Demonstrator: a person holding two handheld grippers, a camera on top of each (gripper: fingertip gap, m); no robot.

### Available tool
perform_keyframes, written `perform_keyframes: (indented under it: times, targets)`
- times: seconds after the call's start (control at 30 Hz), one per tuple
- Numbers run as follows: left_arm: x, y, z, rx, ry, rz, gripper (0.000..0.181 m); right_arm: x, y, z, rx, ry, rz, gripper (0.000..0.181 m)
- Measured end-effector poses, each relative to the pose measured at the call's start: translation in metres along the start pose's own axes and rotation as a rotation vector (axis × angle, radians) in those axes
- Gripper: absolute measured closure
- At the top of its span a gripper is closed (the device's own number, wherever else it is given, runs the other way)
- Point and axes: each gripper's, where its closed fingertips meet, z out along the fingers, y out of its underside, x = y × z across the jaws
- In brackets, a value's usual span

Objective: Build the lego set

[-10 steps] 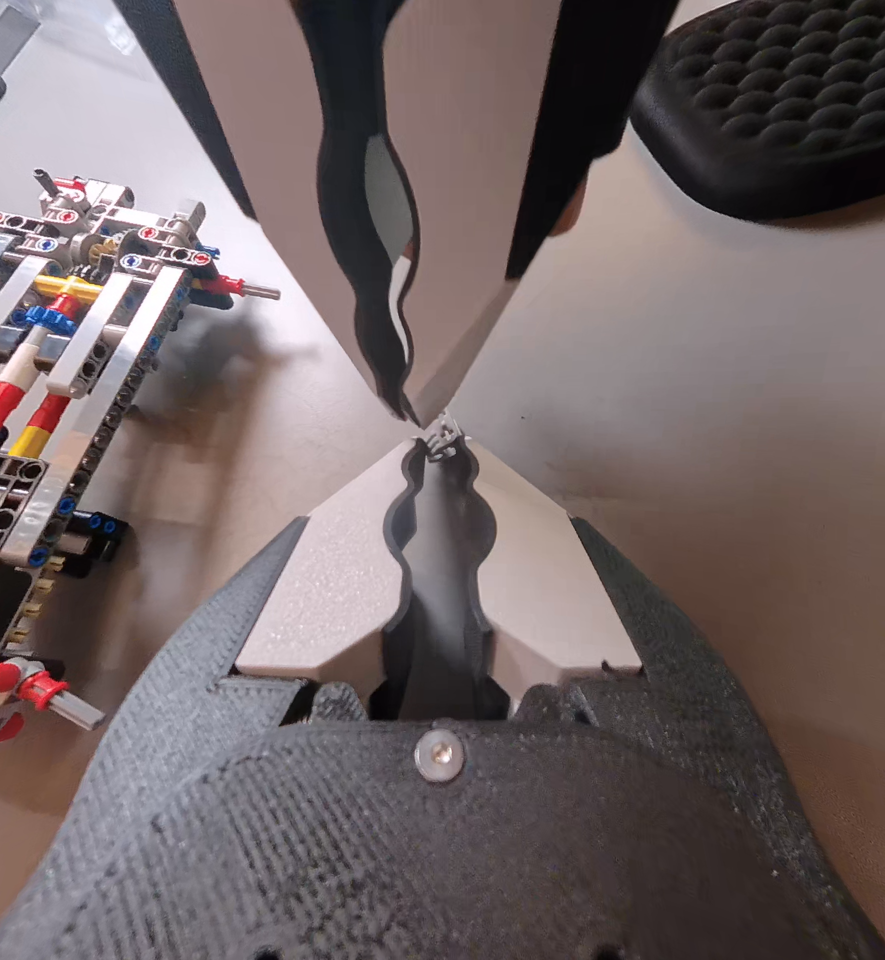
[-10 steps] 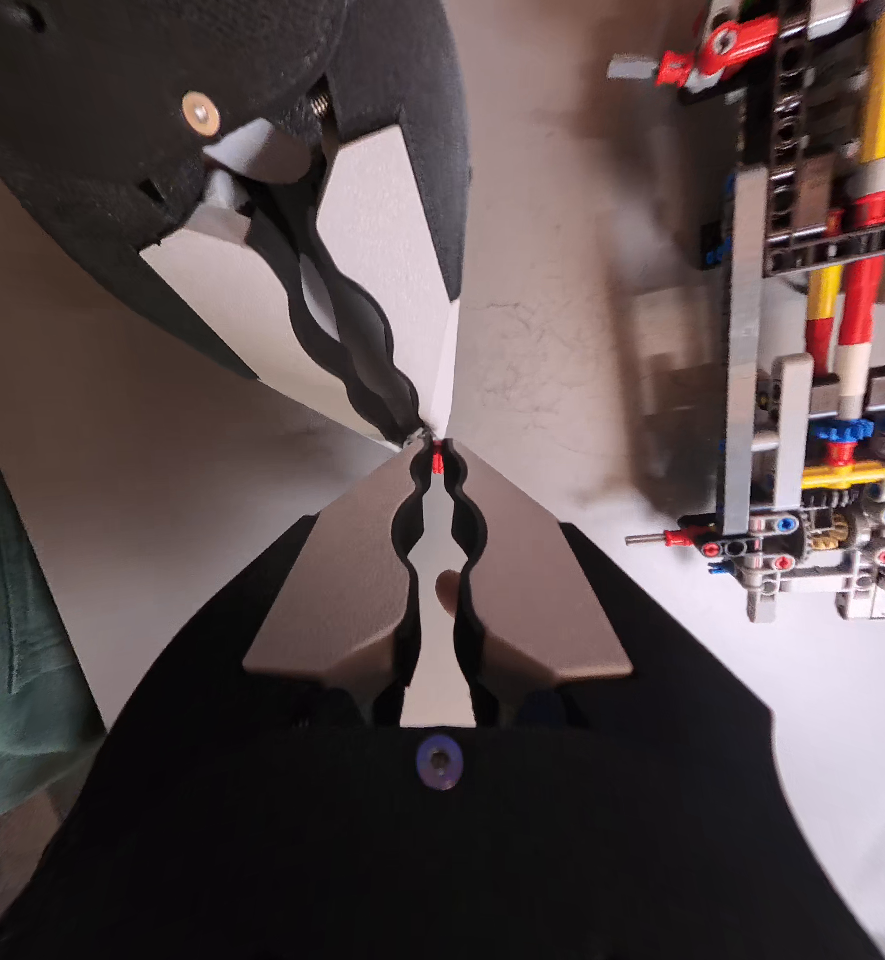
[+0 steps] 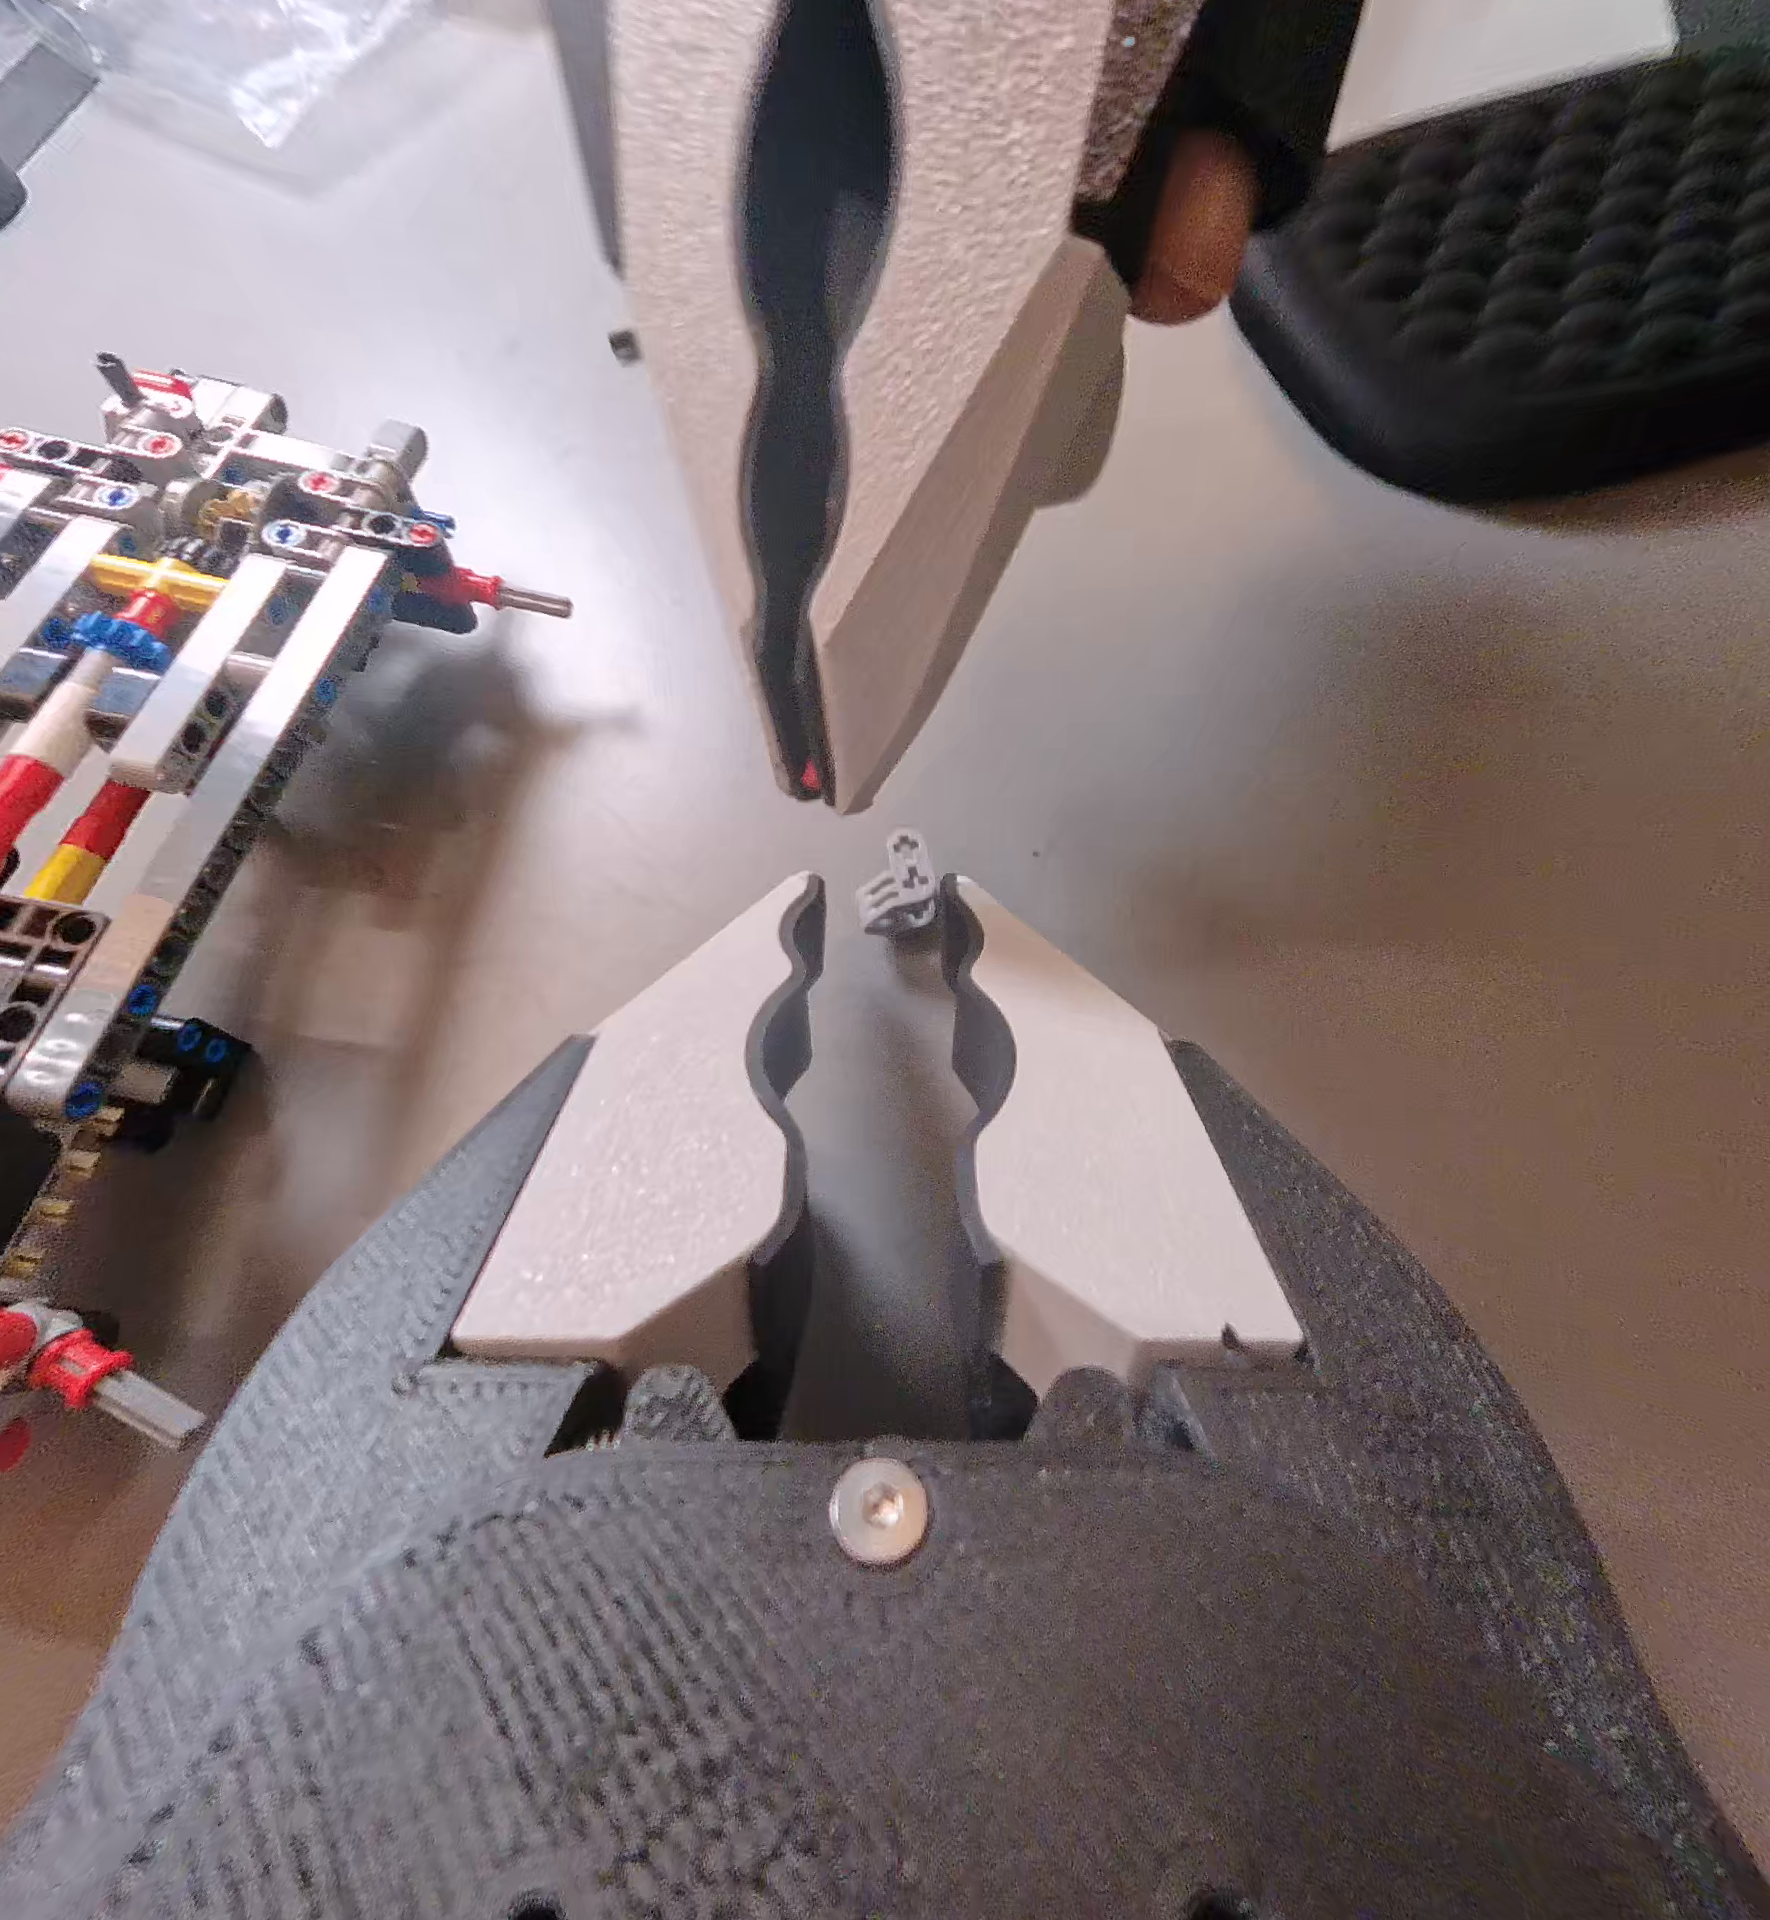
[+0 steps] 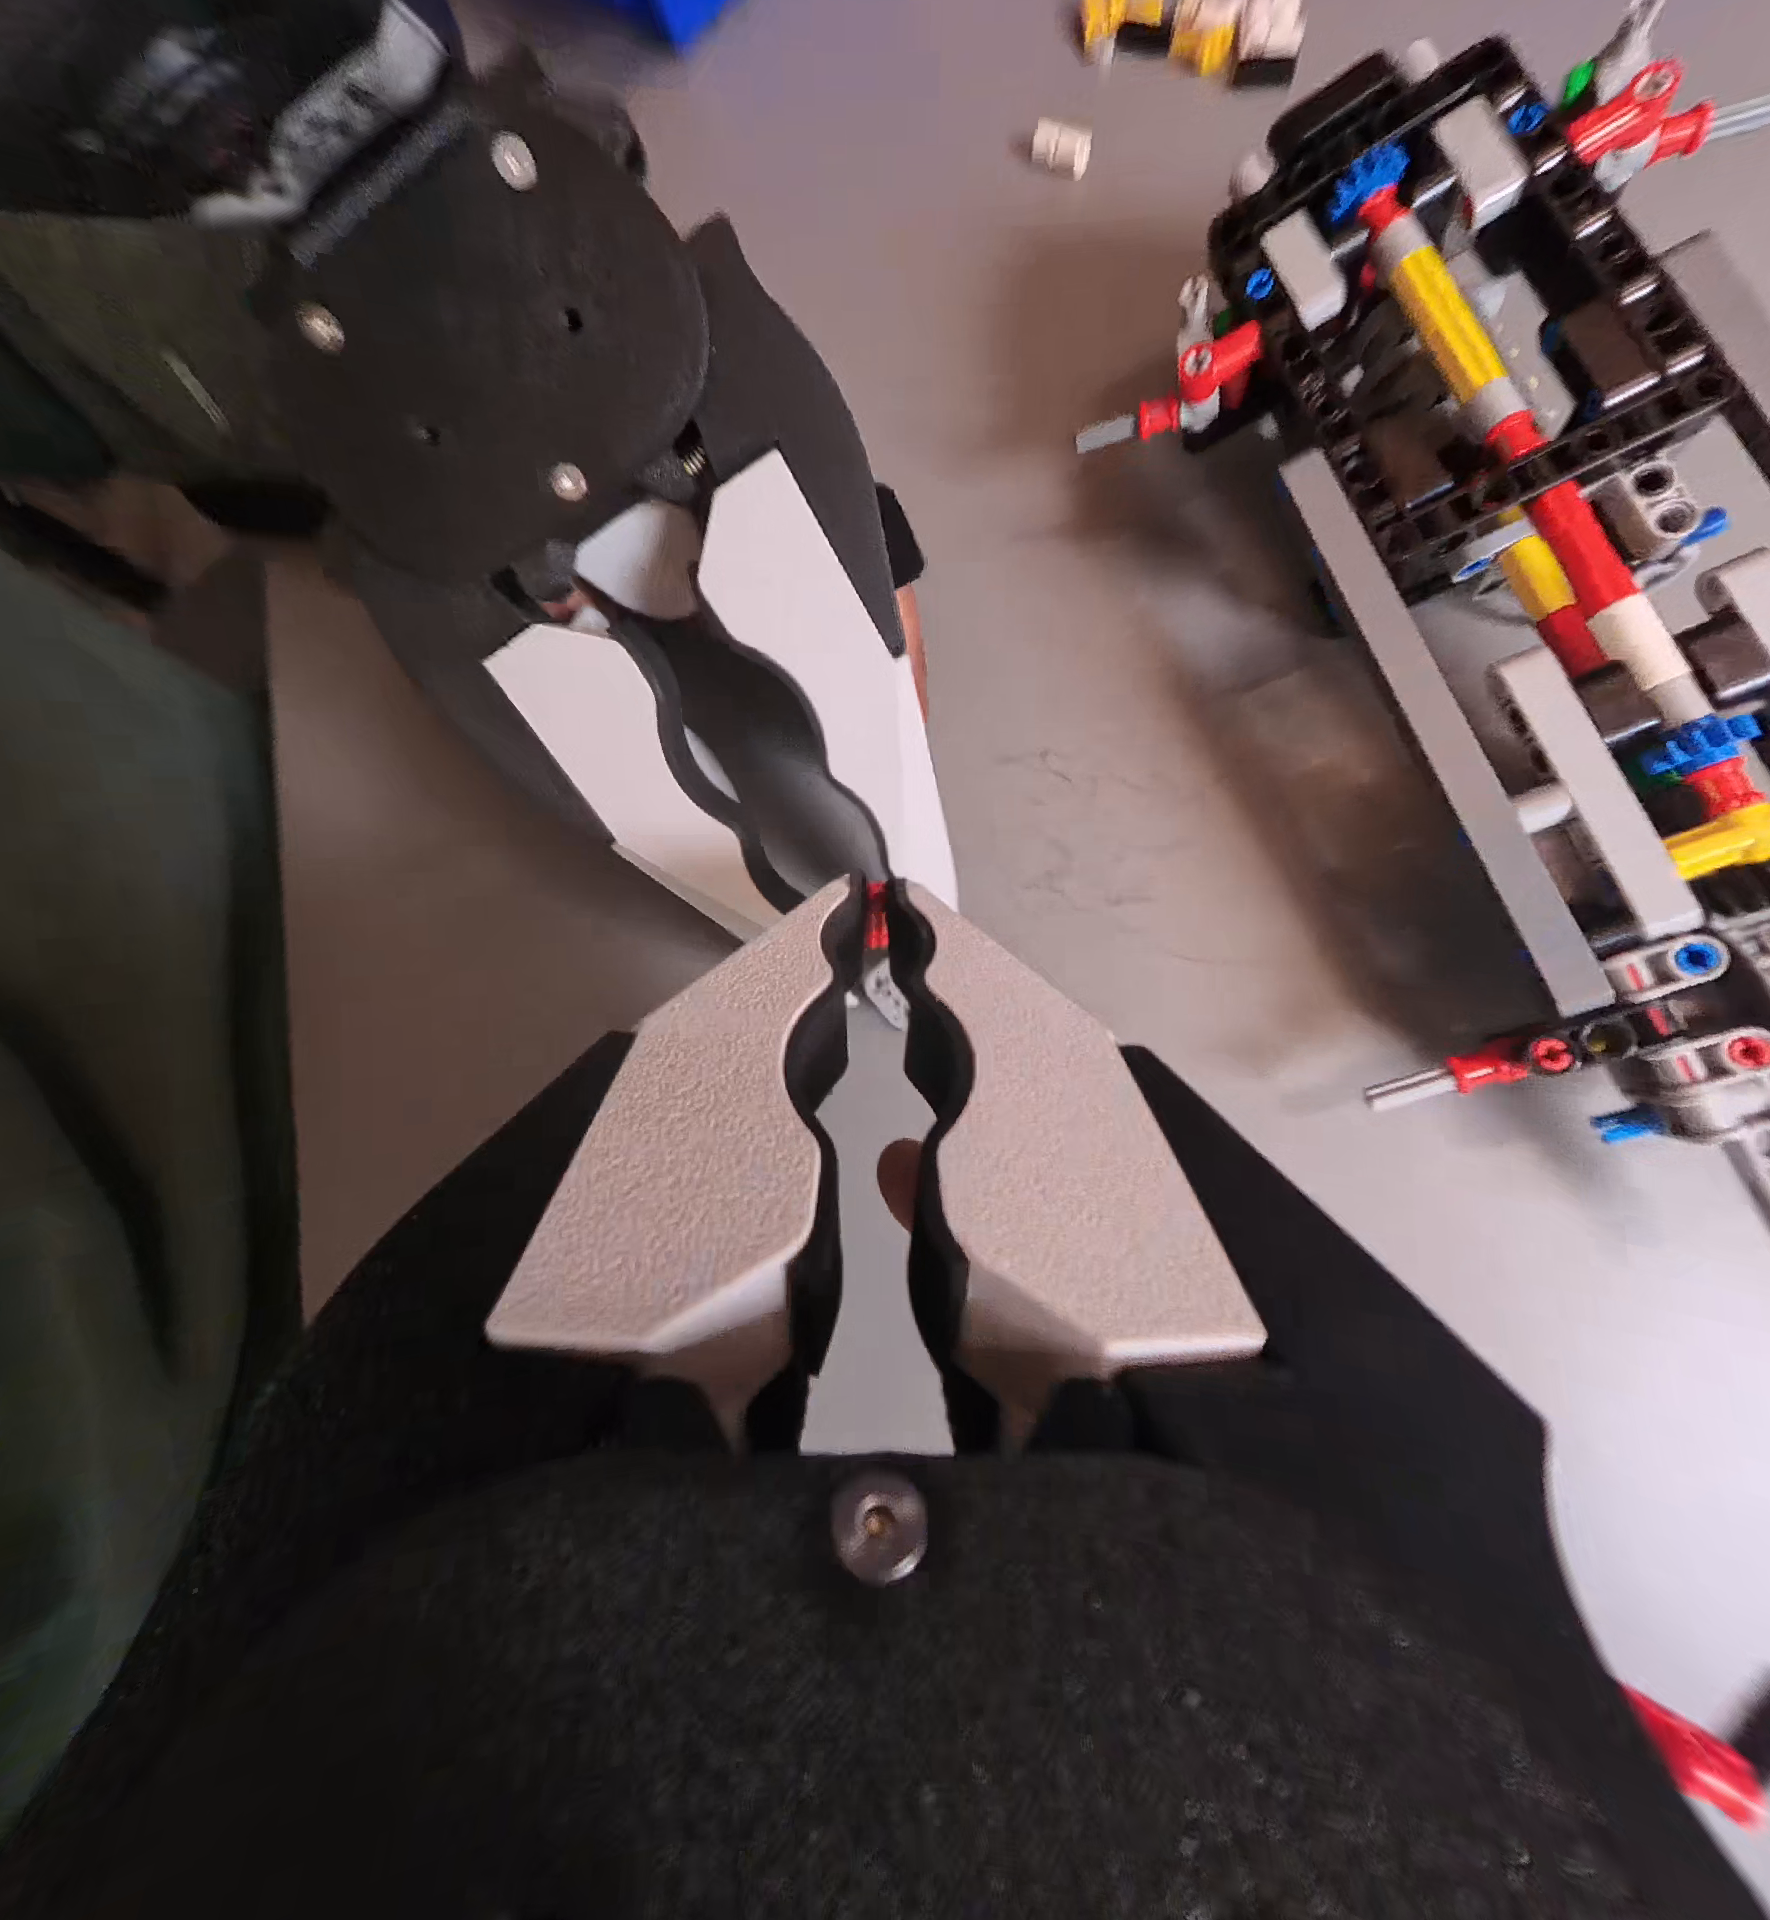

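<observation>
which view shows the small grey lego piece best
The left wrist view: the small grey piece sits in the clear against one fingertip of the open left hand-held gripper. In the right wrist view only a blurred sliver shows below the red pin.

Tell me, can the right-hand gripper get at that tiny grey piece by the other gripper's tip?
Probably yes: the right gripper hangs just off the grey piece with nothing between. But it is shut on a red pin, so it cannot grab.
</observation>
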Motion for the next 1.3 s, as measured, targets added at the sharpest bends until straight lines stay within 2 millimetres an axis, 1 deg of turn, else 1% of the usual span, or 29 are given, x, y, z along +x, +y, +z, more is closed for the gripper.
perform_keyframes:
  times: [0.03, 0.13, 0.2, 0.27, 0.3, 0.37, 0.47, 0.6, 0.83, 0.97, 1.1, 1.2, 1.3]
  targets:
    - [-0.001, -0.003, -0.002, 0.025, 0.01, -0.022, 0.16, -0.001, -0.004, -0.003, 0.066, -0.015, 0.038, 0.181]
    - [-0.001, -0.024, -0.012, 0.154, 0.038, -0.062, 0.16, -0.008, -0.021, -0.014, 0.291, -0.086, 0.158, 0.181]
    - [-0.003, -0.038, -0.022, 0.243, 0.027, -0.067, 0.163, -0.012, -0.029, -0.02, 0.406, -0.112, 0.198, 0.181]
    - [-0.006, -0.049, -0.032, 0.319, 0.012, -0.066, 0.168, -0.015, -0.033, -0.025, 0.481, -0.127, 0.212, 0.181]
    - [-0.006, -0.053, -0.036, 0.343, 0.012, -0.061, 0.169, -0.016, -0.035, -0.027, 0.517, -0.134, 0.22, 0.181]
    - [-0.002, -0.057, -0.039, 0.366, 0.023, -0.035, 0.179, -0.018, -0.036, -0.031, 0.563, -0.14, 0.217, 0.181]
    - [0.002, -0.059, -0.039, 0.365, 0.013, 0.022, 0.179, -0.021, -0.032, -0.036, 0.562, -0.129, 0.158, 0.181]
    - [0.004, -0.061, -0.041, 0.38, 0.016, 0.036, 0.178, -0.021, -0.025, -0.039, 0.536, -0.054, 0.064, 0.181]
    - [0.007, -0.066, -0.045, 0.407, 0.027, 0.041, 0.179, -0.024, -0.029, -0.045, 0.621, -0.005, 0.032, 0.181]
    - [0.007, -0.071, -0.049, 0.445, 0.028, 0.045, 0.175, -0.027, -0.035, -0.048, 0.698, 0.035, -0.006, 0.181]
    - [0.009, -0.074, -0.053, 0.459, 0.022, 0.064, 0.179, -0.03, -0.034, -0.046, 0.712, 0.047, -0.026, 0.18]
    - [0.012, -0.074, -0.052, 0.441, 0.03, 0.101, 0.179, -0.034, -0.031, -0.047, 0.69, 0.057, -0.069, 0.181]
    - [0.017, -0.072, -0.051, 0.417, 0.026, 0.169, 0.179, -0.037, -0.025, -0.046, 0.585, 0.105, -0.187, 0.18]
